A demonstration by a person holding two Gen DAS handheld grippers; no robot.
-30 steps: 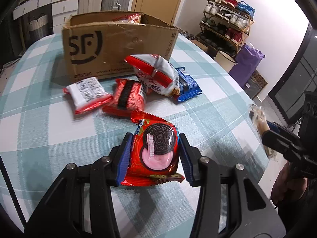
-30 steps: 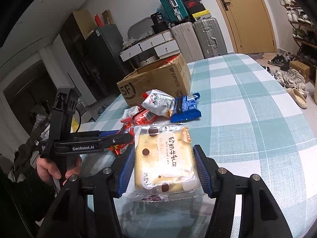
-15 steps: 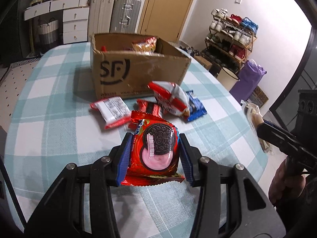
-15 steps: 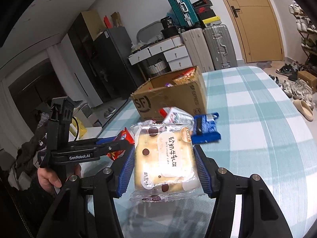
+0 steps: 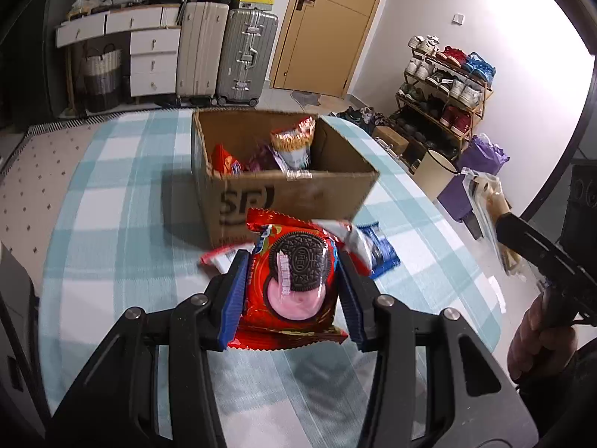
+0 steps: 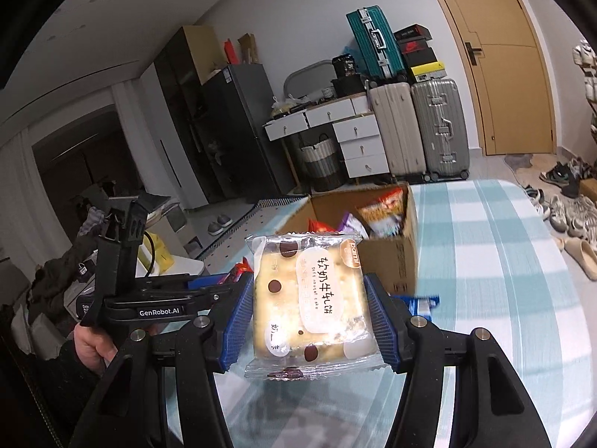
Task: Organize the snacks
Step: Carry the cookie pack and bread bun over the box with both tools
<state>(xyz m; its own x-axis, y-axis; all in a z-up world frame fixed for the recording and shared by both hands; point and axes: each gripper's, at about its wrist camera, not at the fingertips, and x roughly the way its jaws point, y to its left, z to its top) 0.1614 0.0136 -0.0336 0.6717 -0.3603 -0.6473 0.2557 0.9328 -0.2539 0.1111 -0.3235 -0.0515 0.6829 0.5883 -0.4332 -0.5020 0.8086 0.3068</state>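
Carrying two packets, one per gripper, both clear of the teal-and-white checked tablecloth (image 5: 112, 224). Left gripper (image 5: 293, 291) is closed partway on a red foil Oreo cookie packet (image 5: 294, 283), blue pads pinching its long edges. Right gripper (image 6: 309, 310) is closed partway on a clear-wrapped pale nougat cake packet (image 6: 309, 298), same edge pinch.

Handling, my read: both light, with slick, crinkly film. Cookies are brittle, cake is soft, so squeeze no harder. Grip across the body, not the crimped seams, or it slips.

Open brown cardboard SF box (image 5: 283, 186) sits at 12 o'clock of the left gripper, already holding snack bags. More packets lie at its front wall, including a blue packet (image 5: 380, 254) at 2 o'clock.
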